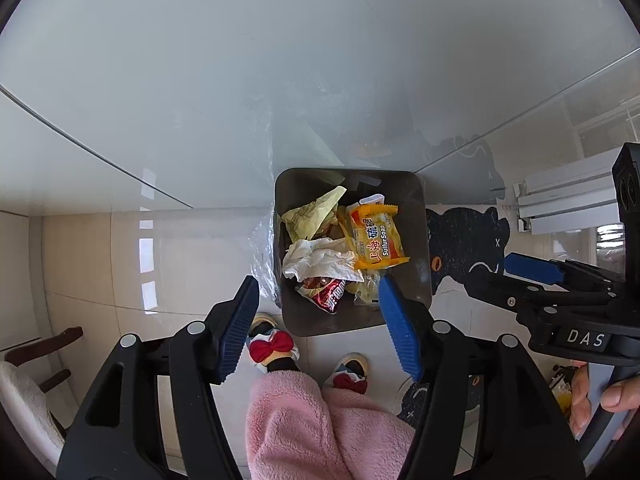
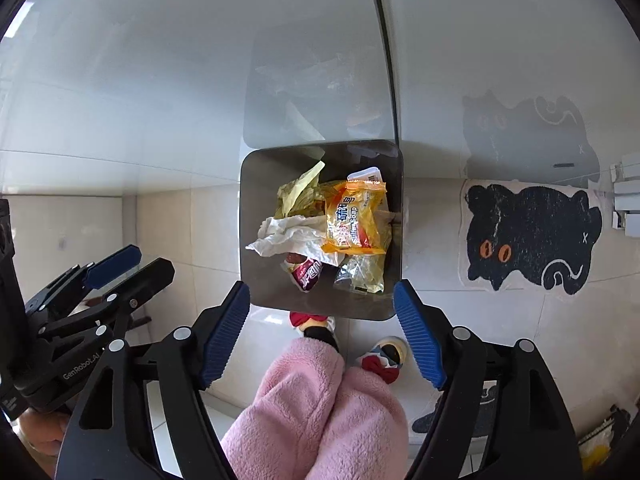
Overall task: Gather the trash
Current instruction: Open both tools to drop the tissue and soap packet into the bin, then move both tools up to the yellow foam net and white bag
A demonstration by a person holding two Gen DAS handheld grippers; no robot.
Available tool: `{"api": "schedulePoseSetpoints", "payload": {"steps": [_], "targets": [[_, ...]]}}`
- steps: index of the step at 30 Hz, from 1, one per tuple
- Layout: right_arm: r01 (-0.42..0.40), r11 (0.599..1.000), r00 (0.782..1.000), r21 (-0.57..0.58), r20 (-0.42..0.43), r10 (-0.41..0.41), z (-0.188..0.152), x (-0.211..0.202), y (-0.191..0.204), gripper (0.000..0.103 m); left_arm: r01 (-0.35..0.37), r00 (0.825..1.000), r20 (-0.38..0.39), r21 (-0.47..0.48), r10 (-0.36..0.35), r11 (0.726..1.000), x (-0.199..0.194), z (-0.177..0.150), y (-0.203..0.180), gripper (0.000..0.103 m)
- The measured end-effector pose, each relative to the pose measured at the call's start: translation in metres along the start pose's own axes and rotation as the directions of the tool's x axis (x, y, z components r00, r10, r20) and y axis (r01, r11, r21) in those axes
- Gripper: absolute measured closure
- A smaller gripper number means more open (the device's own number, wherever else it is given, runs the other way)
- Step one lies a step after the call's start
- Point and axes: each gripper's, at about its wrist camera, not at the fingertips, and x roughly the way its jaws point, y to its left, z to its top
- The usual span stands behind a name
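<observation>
A dark square trash bin (image 1: pixel 416 280) (image 2: pixel 250 216) stands on the tiled floor below both grippers. It holds an orange sulfur soap wrapper (image 1: pixel 376 236) (image 2: pixel 352 218), a crumpled white tissue (image 1: pixel 316 260) (image 2: pixel 286 234), yellow paper (image 1: pixel 312 214) (image 2: pixel 298 192), a red wrapper (image 1: pixel 326 298) (image 2: pixel 308 274) and a clear yellowish bag (image 2: pixel 360 276). My left gripper (image 1: pixel 320 300) is open and empty above the bin; it also shows in the right wrist view (image 2: pixel 134 266). My right gripper (image 2: pixel 322 302) is open and empty above the bin; it also shows in the left wrist view (image 1: pixel 516 270).
A frosted glass table top (image 1: pixel 200 80) (image 2: pixel 160 60) overhangs the bin's far side. A black cat rug (image 1: pixel 468 248) (image 2: pixel 532 240) lies right of the bin. The person's pink-clad legs (image 1: pixel 320 424) (image 2: pixel 320 408) and bow slippers are just in front. A chair (image 1: pixel 32 380) stands at left.
</observation>
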Motion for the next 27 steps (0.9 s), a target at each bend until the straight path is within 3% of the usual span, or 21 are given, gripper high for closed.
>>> {"api": "schedulePoseSetpoints", "payload": {"steps": [2,8,13,15,18,22,27], "targets": [[0.007,1.000,1.000,-0.001,0.007,-0.007,-0.004,-0.011,0.002,0.021,-0.001,1.000,0.011,0.001,0.001,1.000,-0.010,0.000,-0.002,0.041],[0.010,1.000,0.999,-0.017,0.041,-0.010,-0.019,-0.057,0.012,0.021,0.007,0.998,0.056,-0.009,-0.006,1.000,-0.055,-0.001,-0.010,0.036],[0.003,0.996,0.993,-0.090,0.117,0.007,-0.041,-0.124,0.033,0.005,0.025,0.990,0.140,-0.010,-0.023,1.000,-0.126,-0.008,-0.020,0.020],[0.016,0.991,0.987,-0.129,0.158,0.005,-0.048,-0.152,0.044,0.003,0.028,0.982,0.185,-0.007,-0.026,1.000,-0.157,-0.010,-0.022,0.011],[0.051,0.981,0.976,-0.188,0.216,-0.009,-0.055,-0.188,0.059,0.003,0.029,0.970,0.241,-0.017,-0.025,0.999,-0.201,-0.009,-0.024,0.008],[0.075,0.968,0.953,-0.240,0.304,0.001,-0.053,-0.233,0.079,0.003,0.033,0.953,0.303,-0.016,-0.026,0.999,-0.250,0.000,-0.026,0.008],[0.126,0.950,0.891,-0.285,0.453,0.018,-0.029,-0.290,0.107,0.003,0.028,0.926,0.377,-0.009,-0.022,1.000,-0.304,0.029,-0.023,0.008]]}}
